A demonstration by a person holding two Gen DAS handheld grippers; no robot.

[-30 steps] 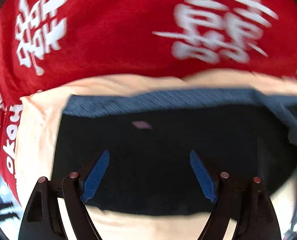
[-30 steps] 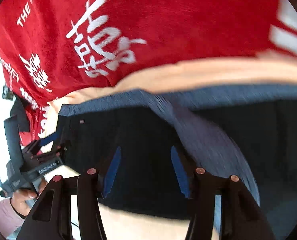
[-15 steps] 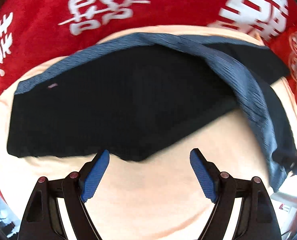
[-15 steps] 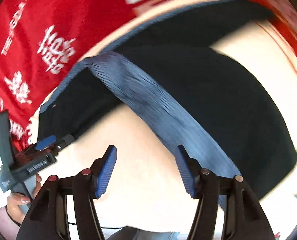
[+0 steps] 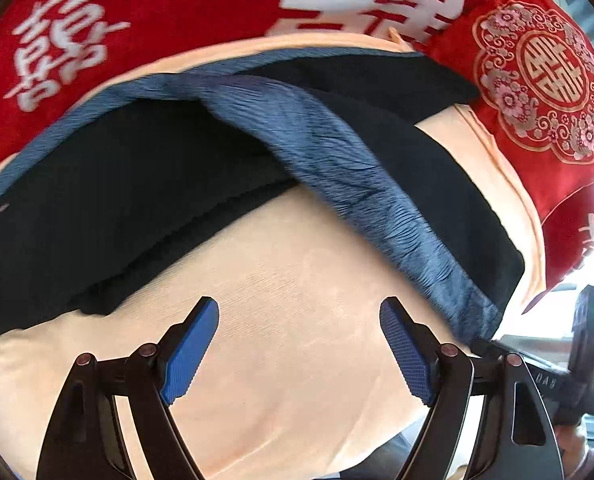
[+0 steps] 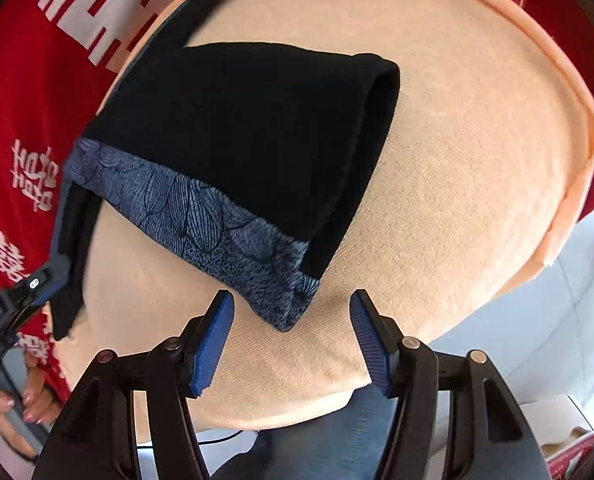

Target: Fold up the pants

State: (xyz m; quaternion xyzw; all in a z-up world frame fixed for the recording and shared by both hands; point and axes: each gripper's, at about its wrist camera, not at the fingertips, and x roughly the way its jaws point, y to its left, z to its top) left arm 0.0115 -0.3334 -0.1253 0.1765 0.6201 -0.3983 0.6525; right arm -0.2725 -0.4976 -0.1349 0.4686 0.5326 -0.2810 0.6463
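Black pants (image 5: 129, 184) with a blue patterned band (image 5: 361, 184) lie folded over on a peach cloth (image 5: 297, 320). My left gripper (image 5: 299, 344) is open and empty, hovering over bare peach cloth just short of the pants' near edge. In the right wrist view the folded pants (image 6: 249, 120) lie ahead with the blue band (image 6: 201, 220) nearest. My right gripper (image 6: 291, 336) is open and empty, its tips just short of the band's corner. The left gripper's body (image 6: 21, 300) shows at the left edge, near the pants' far end.
A red blanket with white characters (image 5: 137, 12) lies beyond the peach cloth. A red embroidered cushion (image 5: 545, 80) sits at the right. The peach cloth's edge (image 6: 577, 184) drops to a white floor. The right gripper's body (image 5: 577, 364) shows at lower right.
Both grippers have pulled back from over the pants to bare peach cloth. The pants now lie folded, with the blue band across the top.
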